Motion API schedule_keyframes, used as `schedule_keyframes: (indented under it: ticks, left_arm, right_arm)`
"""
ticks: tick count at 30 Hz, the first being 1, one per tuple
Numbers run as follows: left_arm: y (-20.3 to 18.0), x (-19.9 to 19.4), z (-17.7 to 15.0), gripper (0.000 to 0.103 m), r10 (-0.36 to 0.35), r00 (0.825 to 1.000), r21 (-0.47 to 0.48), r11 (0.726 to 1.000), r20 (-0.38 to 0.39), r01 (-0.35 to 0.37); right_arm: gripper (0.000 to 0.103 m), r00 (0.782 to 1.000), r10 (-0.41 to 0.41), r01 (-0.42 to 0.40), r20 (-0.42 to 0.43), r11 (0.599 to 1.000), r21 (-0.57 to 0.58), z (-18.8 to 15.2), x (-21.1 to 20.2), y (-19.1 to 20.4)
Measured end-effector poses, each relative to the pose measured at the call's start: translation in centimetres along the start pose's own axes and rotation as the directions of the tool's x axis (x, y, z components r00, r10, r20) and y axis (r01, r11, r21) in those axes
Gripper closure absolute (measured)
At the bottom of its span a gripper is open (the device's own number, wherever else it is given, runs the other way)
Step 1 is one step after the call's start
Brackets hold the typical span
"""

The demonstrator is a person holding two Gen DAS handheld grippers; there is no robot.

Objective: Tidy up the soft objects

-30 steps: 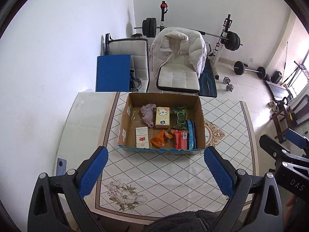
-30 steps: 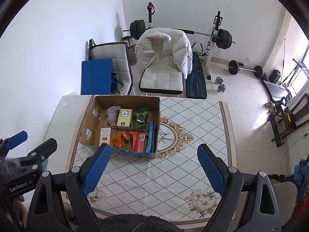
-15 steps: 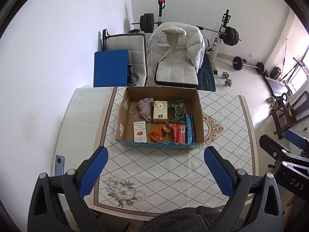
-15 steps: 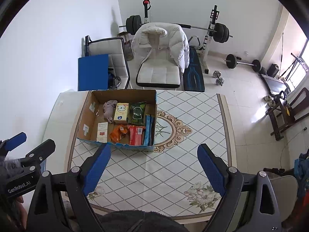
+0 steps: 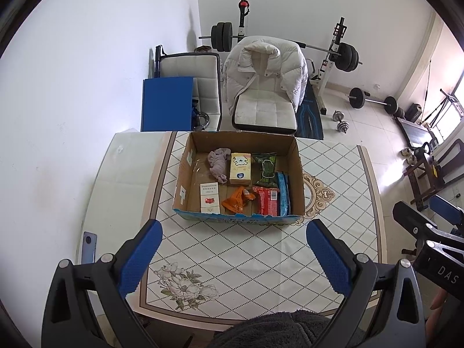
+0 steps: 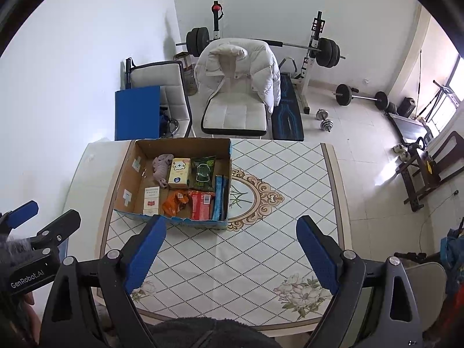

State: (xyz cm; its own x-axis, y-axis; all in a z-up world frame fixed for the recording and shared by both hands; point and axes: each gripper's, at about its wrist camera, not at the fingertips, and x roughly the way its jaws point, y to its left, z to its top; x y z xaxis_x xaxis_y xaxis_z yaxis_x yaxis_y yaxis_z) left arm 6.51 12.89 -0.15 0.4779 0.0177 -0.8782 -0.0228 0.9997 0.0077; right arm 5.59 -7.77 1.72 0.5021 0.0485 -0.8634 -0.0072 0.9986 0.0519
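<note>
An open cardboard box (image 5: 295,159) (image 6: 127,168) stands on the patterned table. In it lie a grey crumpled cloth (image 5: 218,163) (image 6: 161,167), a yellow tissue pack (image 5: 240,168) (image 6: 179,173), a dark green pouch (image 5: 266,169) (image 6: 203,173), a white and red carton (image 5: 209,197) (image 6: 152,200), an orange wrapper (image 5: 237,200) (image 6: 175,201), a red packet (image 5: 268,200) (image 6: 201,204) and blue packs (image 5: 283,193) (image 6: 219,194). My left gripper (image 5: 234,258) is open and empty, high above the table's near side. My right gripper (image 6: 231,254) is open and empty, likewise raised.
A phone (image 5: 88,247) lies at the table's left edge. Behind the table stand a chair with a white jacket (image 5: 265,69), a second chair with a blue board (image 5: 167,103), and a weight bench with barbells (image 5: 342,55). Dark wooden furniture (image 5: 426,171) stands at right.
Both grippers have drawn back and up from the table, so the box looks smaller and farther. Their jaws stay open. Nothing in the box has moved.
</note>
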Motion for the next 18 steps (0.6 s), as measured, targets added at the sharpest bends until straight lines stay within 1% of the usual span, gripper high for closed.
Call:
schedule_keyframes:
  ticks: [18]
  left_arm:
    - [-0.81, -0.14, -0.50, 0.001, -0.002, 1.000, 0.009, 1.000, -0.012, 0.002]
  right_arm:
    - [0.010, 1.000, -0.020, 0.020, -0.005, 1.000, 0.002, -0.73, -0.22, -0.52]
